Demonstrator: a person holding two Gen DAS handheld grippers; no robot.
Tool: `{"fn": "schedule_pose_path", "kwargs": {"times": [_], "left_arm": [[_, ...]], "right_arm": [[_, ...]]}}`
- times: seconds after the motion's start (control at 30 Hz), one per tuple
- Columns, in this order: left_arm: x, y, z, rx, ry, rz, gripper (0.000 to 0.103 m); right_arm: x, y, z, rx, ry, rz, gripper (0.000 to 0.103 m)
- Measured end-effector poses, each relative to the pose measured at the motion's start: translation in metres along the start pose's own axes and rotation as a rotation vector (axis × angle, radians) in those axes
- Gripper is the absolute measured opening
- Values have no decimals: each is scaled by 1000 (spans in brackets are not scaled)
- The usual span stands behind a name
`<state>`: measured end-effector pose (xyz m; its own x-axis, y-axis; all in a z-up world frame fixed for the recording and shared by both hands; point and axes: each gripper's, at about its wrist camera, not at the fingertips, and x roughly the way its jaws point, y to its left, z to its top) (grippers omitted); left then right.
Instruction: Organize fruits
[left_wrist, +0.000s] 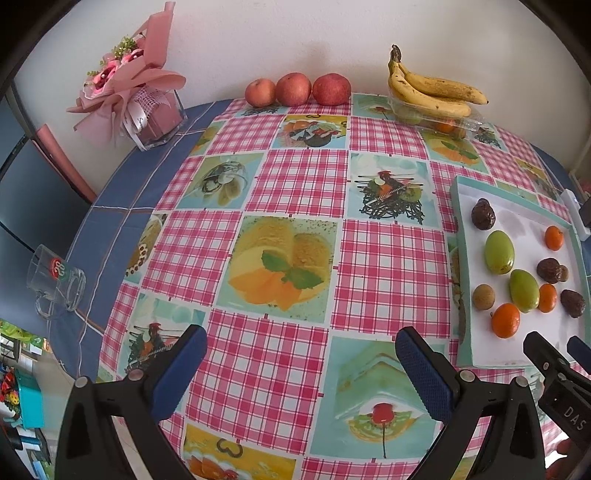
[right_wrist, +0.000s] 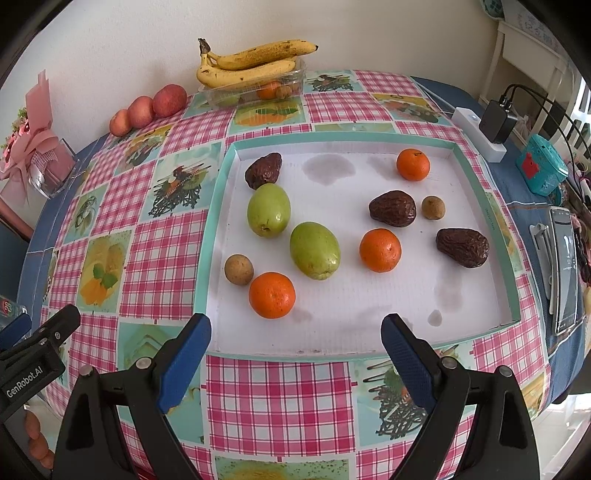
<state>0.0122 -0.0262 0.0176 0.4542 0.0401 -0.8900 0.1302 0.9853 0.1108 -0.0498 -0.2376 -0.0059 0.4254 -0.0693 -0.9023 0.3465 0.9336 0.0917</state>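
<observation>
A shallow white tray with a teal rim (right_wrist: 218, 206) holds loose fruit: three oranges (right_wrist: 272, 295), two green fruits (right_wrist: 314, 250), three dark wrinkled fruits (right_wrist: 392, 208) and two small brown round fruits (right_wrist: 238, 269). My right gripper (right_wrist: 295, 343) is open and empty, just in front of the tray's near edge. My left gripper (left_wrist: 301, 354) is open and empty over the checked tablecloth, left of the tray (left_wrist: 461, 258). The right gripper's fingers (left_wrist: 546, 354) show at the left wrist view's right edge.
Bananas (right_wrist: 251, 61) lie on a clear plastic box with fruit at the back. Three red apples (left_wrist: 295, 89) line the wall. A bouquet in a clear box (left_wrist: 140, 92) and a glass mug (left_wrist: 55, 280) stand left. A power strip (right_wrist: 476, 133), teal device and phone lie right.
</observation>
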Motion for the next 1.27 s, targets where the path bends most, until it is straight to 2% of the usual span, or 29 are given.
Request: {"fn": "schedule_pose_path", "kwargs": {"times": [0.7, 0.97, 1.27], "left_arm": [[1, 1, 0, -8, 7, -8, 103], [2, 5, -1, -14, 12, 31, 103], [1, 9, 0, -31, 8, 29, 103]], "right_arm": [[0, 2, 0, -1, 3, -1, 94], [1, 1, -1, -7, 6, -3, 94], [0, 1, 0, -10, 4, -1, 94]]}}
